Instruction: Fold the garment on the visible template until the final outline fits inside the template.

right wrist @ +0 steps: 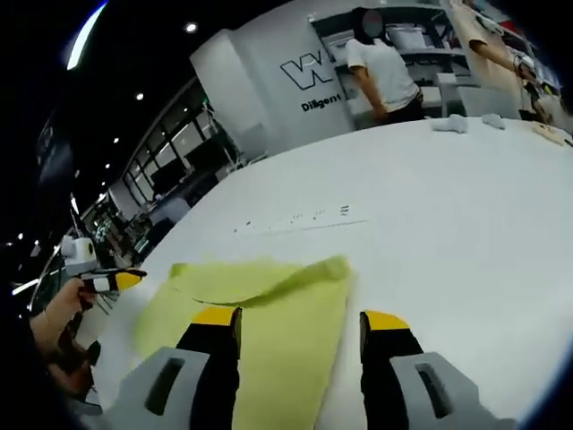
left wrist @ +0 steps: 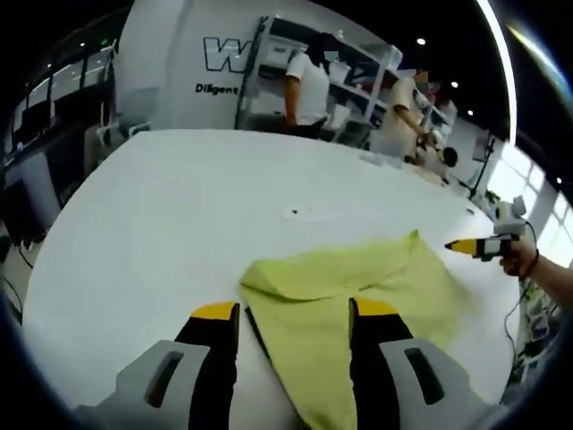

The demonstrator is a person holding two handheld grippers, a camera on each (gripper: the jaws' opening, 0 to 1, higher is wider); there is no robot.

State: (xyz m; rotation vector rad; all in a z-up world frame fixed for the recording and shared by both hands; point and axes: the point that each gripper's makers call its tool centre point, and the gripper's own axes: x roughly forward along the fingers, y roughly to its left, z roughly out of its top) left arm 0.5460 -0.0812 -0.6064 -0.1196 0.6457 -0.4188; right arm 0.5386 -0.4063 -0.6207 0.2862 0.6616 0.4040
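At the bottom of each view, the left claw and right claw stand wide, empty, above the yellow-green garment lying low centre on the white worktop. Best pinch opposite edges evenly, folding toward the faint markings beyond.

Both views ride low and close over the white surface, facing the far shelves from opposite sides. They share the yellow-green garment and each catches the other gripper.
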